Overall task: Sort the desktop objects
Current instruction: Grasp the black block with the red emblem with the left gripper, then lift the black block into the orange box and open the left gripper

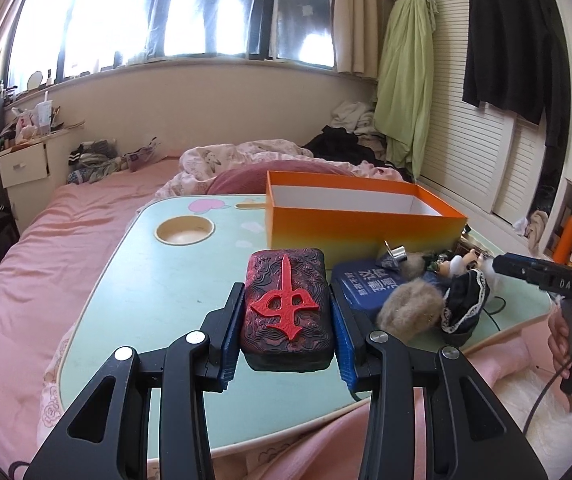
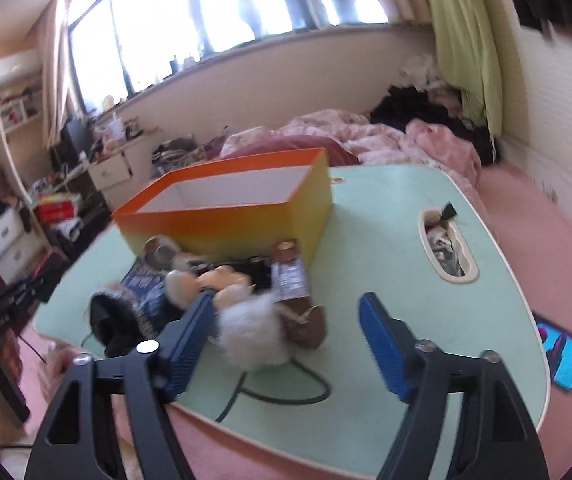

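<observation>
My left gripper (image 1: pixel 286 294) is shut on a dark red block (image 1: pixel 286 308) with a raised red symbol, held above the pale green lap table (image 1: pixel 158 284). An orange open box (image 1: pixel 362 226) (image 2: pixel 226 216) stands at the table's far side. In front of the box lies a pile: a blue book (image 1: pixel 356 284), a brown fur ball (image 1: pixel 408 306), a doll in black lace (image 1: pixel 464 300) and a brown labelled packet (image 2: pixel 290 278). My right gripper (image 2: pixel 284 322) is open over the pile's near edge, with a white fluffy piece (image 2: pixel 252 338) between its pads, the right pad clear of it.
The table sits on a pink bed. It has a round cup hole (image 1: pixel 184 230) and a side slot (image 2: pixel 448 246) holding small items. A black cable (image 2: pixel 278 396) runs off the front edge. A tablet (image 2: pixel 566 356) lies on the bed at right.
</observation>
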`<state>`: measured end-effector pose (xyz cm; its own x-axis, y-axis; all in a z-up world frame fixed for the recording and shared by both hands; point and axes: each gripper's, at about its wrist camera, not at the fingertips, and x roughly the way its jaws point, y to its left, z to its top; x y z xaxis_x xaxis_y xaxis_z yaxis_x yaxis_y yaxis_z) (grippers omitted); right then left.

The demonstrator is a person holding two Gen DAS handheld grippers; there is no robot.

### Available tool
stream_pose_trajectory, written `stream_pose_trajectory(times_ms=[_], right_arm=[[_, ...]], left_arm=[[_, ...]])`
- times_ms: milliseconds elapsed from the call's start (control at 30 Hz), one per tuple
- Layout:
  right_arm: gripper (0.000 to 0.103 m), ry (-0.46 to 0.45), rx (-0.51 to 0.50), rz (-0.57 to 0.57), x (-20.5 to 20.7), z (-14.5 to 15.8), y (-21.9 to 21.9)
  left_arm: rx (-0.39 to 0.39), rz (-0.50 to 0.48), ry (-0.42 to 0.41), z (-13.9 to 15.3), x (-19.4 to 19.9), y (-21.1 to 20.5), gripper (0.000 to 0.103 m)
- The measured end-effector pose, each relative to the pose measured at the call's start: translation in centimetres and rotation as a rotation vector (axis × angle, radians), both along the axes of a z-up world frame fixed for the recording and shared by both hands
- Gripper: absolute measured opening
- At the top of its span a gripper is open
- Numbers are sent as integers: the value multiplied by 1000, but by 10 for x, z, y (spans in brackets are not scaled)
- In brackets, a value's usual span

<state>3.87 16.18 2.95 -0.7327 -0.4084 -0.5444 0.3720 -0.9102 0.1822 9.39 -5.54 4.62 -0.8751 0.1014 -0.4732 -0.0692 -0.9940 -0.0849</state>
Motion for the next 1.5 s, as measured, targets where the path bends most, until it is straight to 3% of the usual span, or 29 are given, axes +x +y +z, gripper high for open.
stream_pose_trajectory(times_ms=[100,233,267,300,333,433,700,900,1100,1233,1267,1300,1367,1400,1433,1500], right_arm=[[61,7,83,-11,11,-4,-13],[56,-80,143,4,9,-23,-28],[43,-81,147,0,8,-25,-30],[24,-62,168,-17,10,-26,-31],[23,-57,187,-23,10,-26,-31],[23,-52,182,15,15,-22,-29],[23,61,154,69,34,4,-31],[23,71,68,100,24,20,-32],[23,62,29,82,-25,55,-55],[24,10,47,22,-75,63,-73],[26,-22,64,19,-86,60,-77],[37,-74,102,19,-102,52,-83],[53,-144,143,4,-117,36,-85],[53,-157,138,1,-119,30,-83],[55,-102,137,-11,-113,30,-81],[56,-99,140,1,-107,30,-81]], left_arm=[[0,-2,-3,0,0,1,41],[2,-4,-4,0,1,2,41],[3,-4,-4,1,0,2,41],[3,-4,-3,1,1,2,41],[4,-5,-2,1,1,3,41],[2,-6,-3,1,2,4,41],[5,-14,25,10,8,6,41],[-1,-39,45,21,1,17,41],[-56,-114,85,56,-42,52,41],[-39,-101,28,67,-102,65,41],[-33,-86,-14,62,-118,66,49],[-34,-64,-63,55,-131,67,61],[-31,-14,-157,34,-149,63,65],[-13,2,-179,24,-150,60,65],[15,3,-189,15,-149,56,65],[14,-5,-128,12,-140,54,68]])
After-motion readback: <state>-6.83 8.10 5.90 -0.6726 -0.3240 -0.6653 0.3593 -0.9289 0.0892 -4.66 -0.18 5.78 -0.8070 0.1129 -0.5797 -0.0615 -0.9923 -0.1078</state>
